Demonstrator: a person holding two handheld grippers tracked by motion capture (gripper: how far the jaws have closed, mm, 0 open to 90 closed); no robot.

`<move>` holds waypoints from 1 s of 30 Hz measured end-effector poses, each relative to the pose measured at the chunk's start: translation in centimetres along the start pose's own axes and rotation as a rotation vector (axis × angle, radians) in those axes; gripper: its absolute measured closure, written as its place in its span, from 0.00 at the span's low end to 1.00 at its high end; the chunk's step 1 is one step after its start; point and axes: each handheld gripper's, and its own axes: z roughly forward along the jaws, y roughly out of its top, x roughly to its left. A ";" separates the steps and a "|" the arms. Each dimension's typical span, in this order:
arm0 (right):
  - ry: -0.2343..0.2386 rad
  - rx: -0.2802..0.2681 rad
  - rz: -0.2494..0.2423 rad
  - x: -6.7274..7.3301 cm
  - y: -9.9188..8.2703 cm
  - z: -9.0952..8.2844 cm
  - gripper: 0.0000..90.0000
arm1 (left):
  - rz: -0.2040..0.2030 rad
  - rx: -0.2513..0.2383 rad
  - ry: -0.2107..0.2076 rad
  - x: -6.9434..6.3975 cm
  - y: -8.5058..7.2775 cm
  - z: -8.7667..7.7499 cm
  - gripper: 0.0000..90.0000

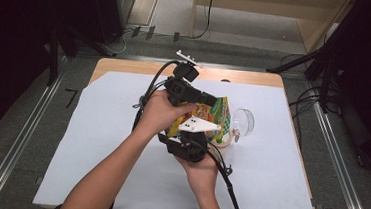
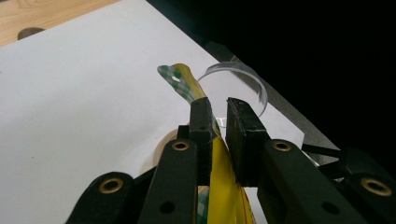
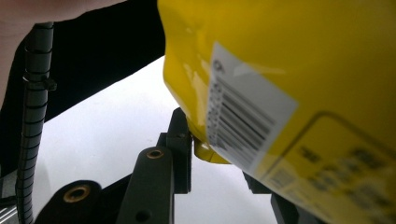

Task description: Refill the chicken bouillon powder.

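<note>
- Yellow snack bag [image 1: 221, 118] held up above the white sheet [image 1: 95, 142] on the table [image 1: 126, 66], mid-right of centre in the high view, between both hands.
- Left tool [image 2: 218, 122]: jaws nearly together, clamped on the bag's upper edge; the yellow film runs up betw. the two black pads [image 2: 201, 126] in the left gripper view. The green-check sealed strip [image 2: 180, 81] w/ a hang hole sticks out past the tips, bent over.
- In the high view the left tool [image 1: 209, 100] comes at the bag from the far side, left hand [image 1: 160, 111] wrapped round its body, cable looping off to the left.
- Right tool [image 3: 212, 151]: jaws clamped on a lower corner of the bag; the left-hand jaw in its own view presses the yellow fold, the other jaw mostly hidden behind the bag.
- Barcode label [image 3: 243, 126] on the bag's back faces the right tool's camera, v. close.
- High view: right tool [image 1: 206, 136] below the bag, right hand [image 1: 200, 173] under it, grey three-cornered plate on top, cable trailing toward the near edge.
- Clear plastic cup [image 1: 244, 122] lies on its side on the sheet just right of the bag, mouth toward the bag; same cup [image 2: 243, 81] seen beyond the left tool's tips.
- Tan tape roll [image 1: 223, 140] flat on the sheet, under/just beside the bag's lower end; whether it touches the bag: can't tell.
</note>
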 end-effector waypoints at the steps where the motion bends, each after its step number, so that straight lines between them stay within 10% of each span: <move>1: -0.001 0.001 -0.003 0.0 0.0 0.0 0.77 | 0.001 0.000 0.001 0.0 0.0 0.0 0.90; 30: -0.026 -0.022 -0.011 0.3 0.0 -0.2 0.76 | -0.013 0.013 0.013 0.0 0.3 0.1 0.90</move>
